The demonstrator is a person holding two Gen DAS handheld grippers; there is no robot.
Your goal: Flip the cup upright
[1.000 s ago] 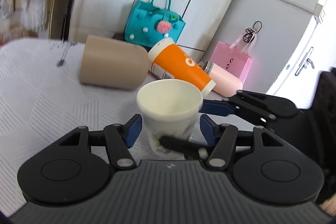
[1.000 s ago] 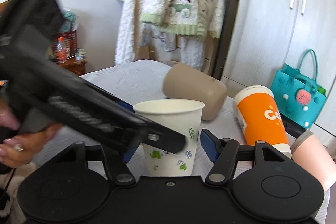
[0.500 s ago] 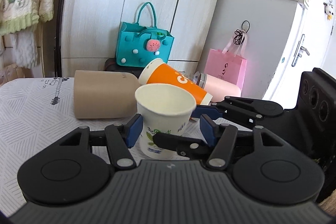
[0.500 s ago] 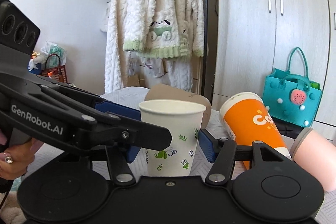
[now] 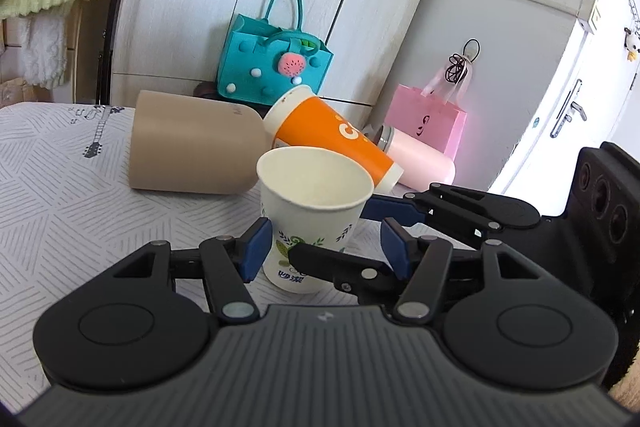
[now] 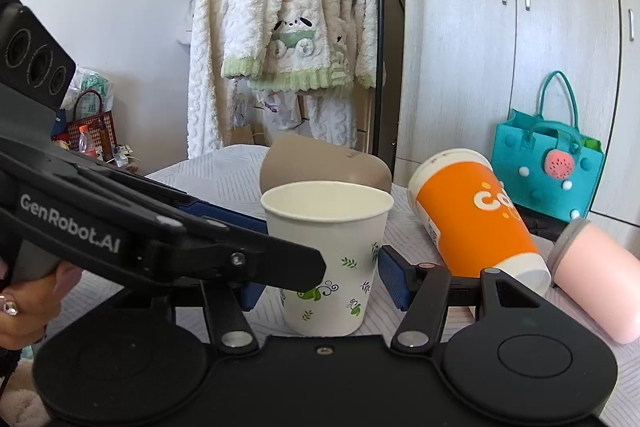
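the white paper cup (image 5: 314,217) stands mouth-up on the patterned worktop (image 5: 60,187), so the flip itself looks done and the step in hand reads as the release. both tools sit around it: the left tool (image 5: 327,247) has its blue pads spread wide, the left pad just beside or grazing the cup wall, the right pad clearly apart; the right tool (image 6: 316,281) is also spread, its right pad just beside the cup, its left pad hidden behind the other tool's body, so contact there cannot be told. the next move, as i judge it, calls for backing both tools straight away without brushing the light cup, which would tip easily. the two tools cross closely, so they could knock each other. at 12 o'clock from the cup in the left view lie a tan cup (image 5: 192,147) on its side, at 1 o'clock an orange cup (image 5: 336,135) leaning, and a pink bottle (image 5: 420,159) at 2 o'clock, all near enough to crowd any forward motion.
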